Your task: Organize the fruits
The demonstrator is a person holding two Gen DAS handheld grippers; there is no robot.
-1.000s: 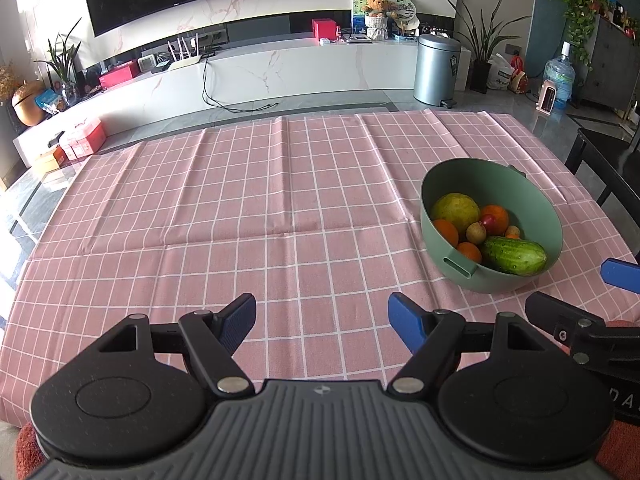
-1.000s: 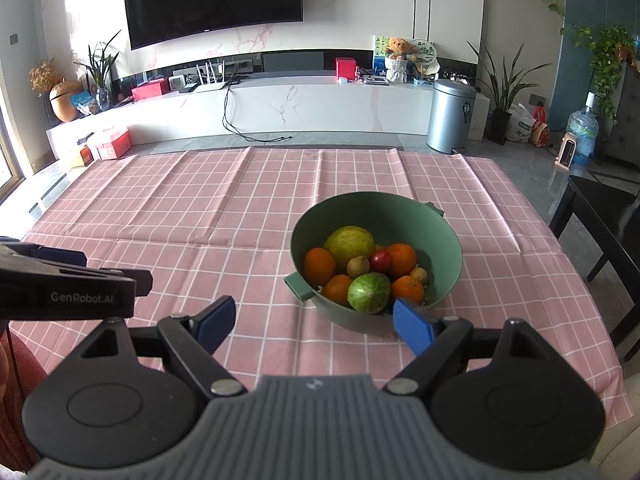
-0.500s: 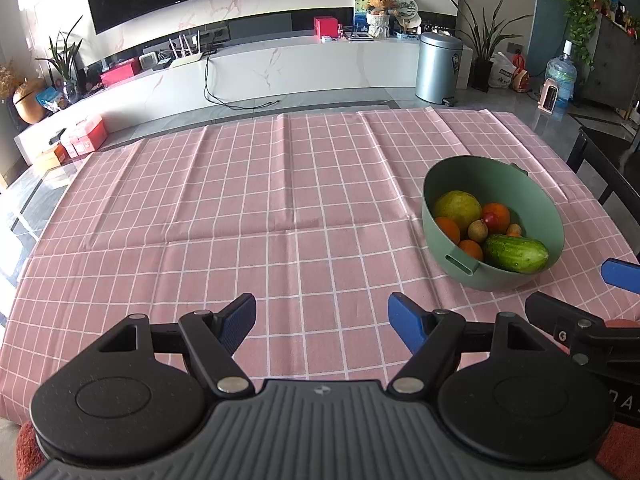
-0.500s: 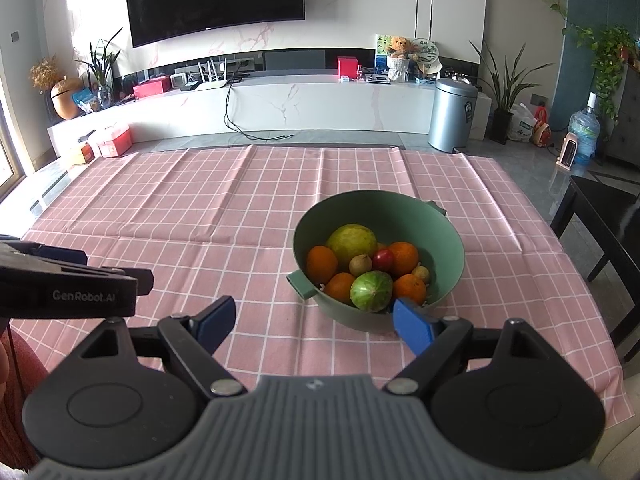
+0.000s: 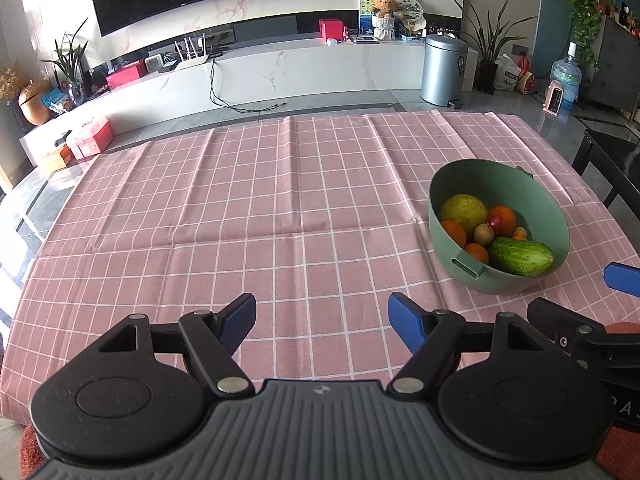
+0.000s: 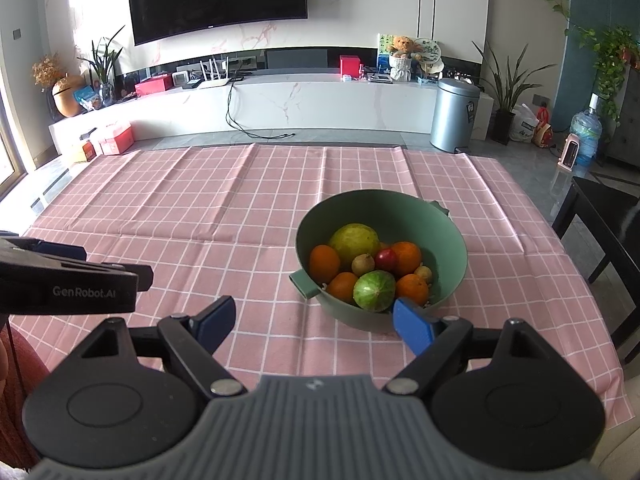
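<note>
Rounded sage-green plastic bowl with side handles (image 6: 382, 236) sits on the pink white-gridded tablecloth (image 5: 240, 208), toward the right half of the table. All the fruit in view lies inside it: a large yellow-green round fruit (image 6: 354, 240) at the back, several oranges (image 6: 324, 263) around it, a small red fruit (image 6: 386, 260), two small tan-brown fruits (image 6: 363, 265), and a dark green striped cucumber-shaped fruit (image 5: 521, 256) along the near wall. No fruit on the cloth anywhere the two views reach

Left gripper (image 5: 322, 314): jaws wide, nothing between them, held low over bare cloth, well left of the bowl. Right gripper (image 6: 314, 318): jaws wide, empty, near the bowl's front rim; its right blue pad (image 6: 412, 326) overlaps the bowl's near wall in view, contact cannot be told

Stage: fits either fruit already gathered into the bowl, or a full bowl waiting to be sorted out onto the cloth. Pictures do not settle which

Handling notes, as judgement: fruit is piled close, round pieces will roll if a neighbour is nudged. Any pick goes best from above on a top piece, pads across its widest part, gentle squeeze. Bowl looks light; the free gripper could steady the handle (image 6: 303, 283). Keep pads clear of the rim to avoid tipping
</note>
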